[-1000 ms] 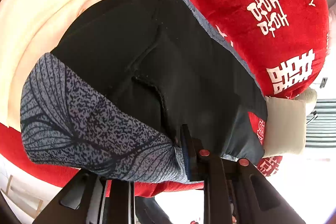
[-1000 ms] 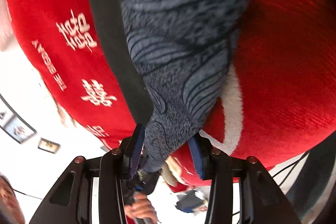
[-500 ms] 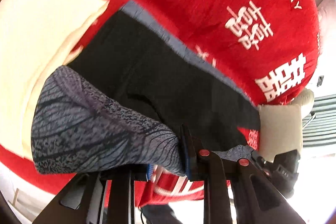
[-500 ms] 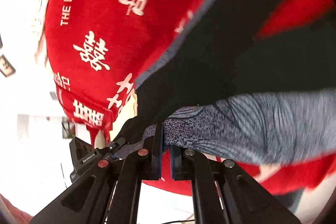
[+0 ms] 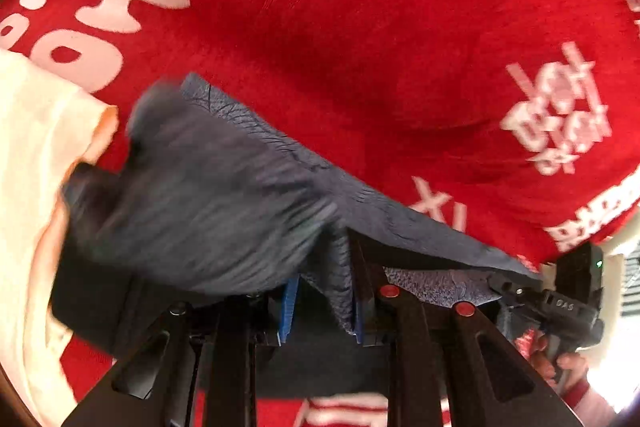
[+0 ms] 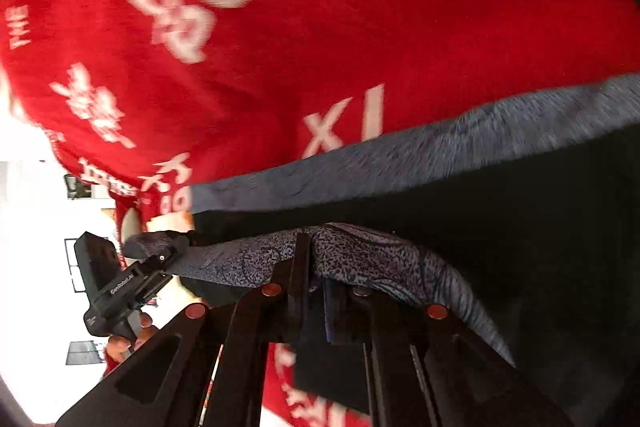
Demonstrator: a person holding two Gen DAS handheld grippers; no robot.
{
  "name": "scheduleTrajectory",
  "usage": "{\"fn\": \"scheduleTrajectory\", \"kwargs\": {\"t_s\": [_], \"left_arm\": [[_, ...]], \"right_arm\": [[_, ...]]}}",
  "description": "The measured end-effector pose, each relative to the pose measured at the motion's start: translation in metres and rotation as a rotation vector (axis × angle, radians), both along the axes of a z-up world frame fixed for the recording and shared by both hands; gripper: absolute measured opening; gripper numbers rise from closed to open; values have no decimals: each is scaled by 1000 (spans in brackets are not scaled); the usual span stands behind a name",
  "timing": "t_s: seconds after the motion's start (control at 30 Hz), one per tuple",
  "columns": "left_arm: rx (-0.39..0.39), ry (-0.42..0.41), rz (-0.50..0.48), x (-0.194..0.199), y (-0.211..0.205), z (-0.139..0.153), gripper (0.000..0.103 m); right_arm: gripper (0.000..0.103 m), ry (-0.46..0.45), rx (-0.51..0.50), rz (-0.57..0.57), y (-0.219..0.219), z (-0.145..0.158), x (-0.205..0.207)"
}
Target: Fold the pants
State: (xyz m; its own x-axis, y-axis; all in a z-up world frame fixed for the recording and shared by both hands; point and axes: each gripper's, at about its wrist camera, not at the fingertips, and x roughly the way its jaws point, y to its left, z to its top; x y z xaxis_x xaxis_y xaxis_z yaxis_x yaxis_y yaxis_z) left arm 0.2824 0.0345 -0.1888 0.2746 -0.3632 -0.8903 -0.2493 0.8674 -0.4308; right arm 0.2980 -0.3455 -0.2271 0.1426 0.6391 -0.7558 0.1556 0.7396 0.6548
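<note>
The pants [image 5: 224,195] are dark with a grey-blue patterned fabric and a black inside; they lie on a red cloth [image 5: 360,27] with white characters. My left gripper [image 5: 324,307] has a fold of the patterned fabric between its blue pads, which stand a little apart. My right gripper [image 6: 316,283] is shut on the patterned edge of the pants [image 6: 360,259]. Each gripper shows in the other's view, the right one [image 5: 568,303] and the left one [image 6: 116,279], holding the same stretched edge.
A cream cloth [image 5: 36,187] lies at the left beside the pants. The red cloth [image 6: 360,7] covers the whole surface. A bright room shows past its edge [image 6: 32,227].
Both grippers have carried the pants edge over the black part and lower toward the red cloth. The left gripper's pads have come a little apart. The views are blurred by motion.
</note>
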Motion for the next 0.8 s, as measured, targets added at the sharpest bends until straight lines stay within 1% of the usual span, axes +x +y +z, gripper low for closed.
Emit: {"fn": "scheduleTrajectory", "kwargs": {"t_s": [0.07,0.13,0.23,0.27,0.3,0.33,0.37,0.4,0.43,0.47,0.57,0.63,0.67,0.7,0.73,0.77,0.8], "left_arm": [[15,19,5,6,-1,-12,25],[21,28,9,9,-1,-12,25],[53,27,-20,6,-3,4,25],[63,24,-31,2,-5,11,25],[70,20,-40,0,-6,17,25],[84,15,-49,-4,-7,26,32],[127,8,-48,-7,-7,34,43],[181,-3,-37,-10,-7,41,69],[229,-27,-19,-13,-4,51,74],[240,-43,-12,-16,1,57,74],[270,-24,0,-17,8,60,74],[270,2,-36,-16,-4,50,74],[273,11,-60,-15,-14,43,74],[279,21,-91,-12,-30,32,74],[290,32,-117,-10,-44,19,76],[310,46,-139,-8,-54,6,76],[349,80,-159,-6,-64,-13,76]], "right_arm": [[6,29,6,15,-1,-20,13],[6,47,27,21,-2,-33,21],[9,67,52,39,-2,-31,27],[15,63,40,57,0,-26,28],[29,50,18,79,2,-19,27],[39,18,-6,116,7,-6,26],[62,-6,-12,140,10,3,25],[79,-35,-24,156,12,15,22],[80,-72,-55,166,14,28,19],[80,-92,-70,183,15,36,17],[80,-112,-69,215,18,51,10],[72,-99,-68,237,23,48,5],[66,-84,-95,260,27,41,3],[65,-74,-121,272,28,37,3],[64,-57,-168,283,31,26,2],[63,-46,-185,290,31,17,3],[59,-39,-202,296,30,7,4]]}}
